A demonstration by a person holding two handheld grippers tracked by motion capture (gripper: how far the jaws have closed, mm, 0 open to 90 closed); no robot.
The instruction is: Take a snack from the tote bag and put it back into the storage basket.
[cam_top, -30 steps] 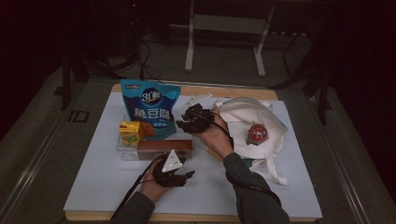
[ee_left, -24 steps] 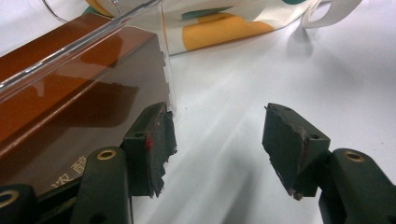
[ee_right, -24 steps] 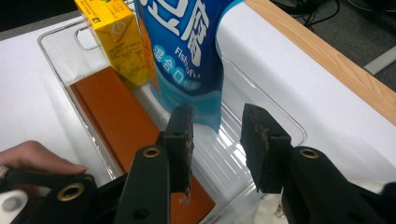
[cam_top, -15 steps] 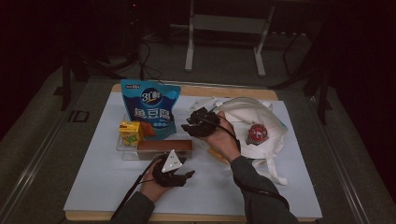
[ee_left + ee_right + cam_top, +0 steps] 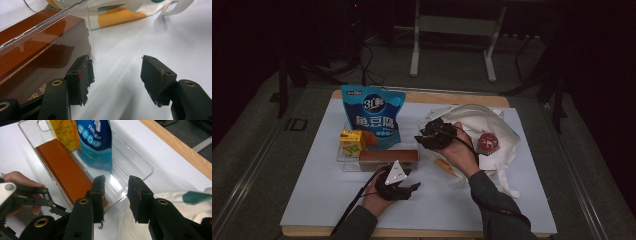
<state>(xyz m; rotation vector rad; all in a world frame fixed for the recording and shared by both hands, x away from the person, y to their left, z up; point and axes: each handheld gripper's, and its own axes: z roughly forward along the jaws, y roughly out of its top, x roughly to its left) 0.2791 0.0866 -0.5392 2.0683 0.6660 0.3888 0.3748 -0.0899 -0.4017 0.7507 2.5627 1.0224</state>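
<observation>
The clear plastic tray (image 5: 349, 162) lies on the white table sheet, left of the cloth bag (image 5: 499, 137), and holds the brown box (image 5: 388, 155), juice carton (image 5: 351, 142) and blue pouch (image 5: 373, 116). The left gripper (image 5: 115, 80) rests at the tray's near corner and the right gripper (image 5: 116, 197) hovers over its bag-side end, both with jaws apart and empty. The tray looks stiff, light and slippery, so I would pinch its thin rim.

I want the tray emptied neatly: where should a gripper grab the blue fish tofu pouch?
Probably its top edge, from above. The blue fish tofu pouch stands upright in the clear tray, leaning on the yellow carton, so its flat top seam is free while its base sits behind the tray wall.
</observation>
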